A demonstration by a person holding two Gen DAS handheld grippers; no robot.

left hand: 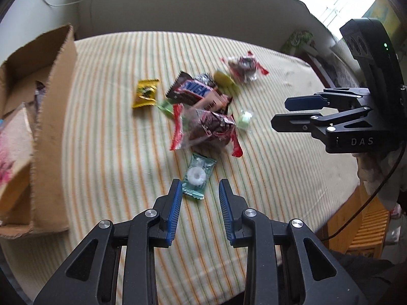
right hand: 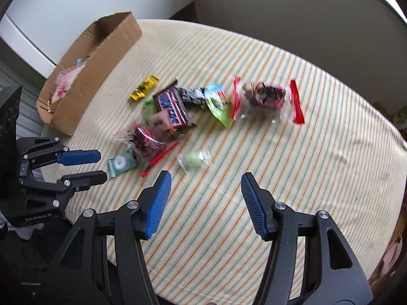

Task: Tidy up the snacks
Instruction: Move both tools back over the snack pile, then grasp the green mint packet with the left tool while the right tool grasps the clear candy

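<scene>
A pile of wrapped snacks lies on the striped tablecloth (left hand: 114, 132): a Snickers bar (left hand: 190, 92) (right hand: 171, 109), a yellow candy (left hand: 145, 93) (right hand: 144, 87), two clear packs with red ends (left hand: 207, 128) (right hand: 264, 97), a small green candy (left hand: 244, 119) (right hand: 194, 160) and a green mint packet (left hand: 197, 176) (right hand: 120, 164). My left gripper (left hand: 201, 190) is open, its fingertips just short of the mint packet. My right gripper (right hand: 206, 180) is open and empty, just short of the small green candy. An open cardboard box (left hand: 51, 117) (right hand: 101, 58) with a few items inside stands at the left.
The round table's edge curves down on the right, with a wooden stand (left hand: 361, 226) below it. A white wall and cables are behind the table. Each gripper shows in the other's view, the right gripper (left hand: 282, 114) at the right and the left gripper (right hand: 101, 166) at the left.
</scene>
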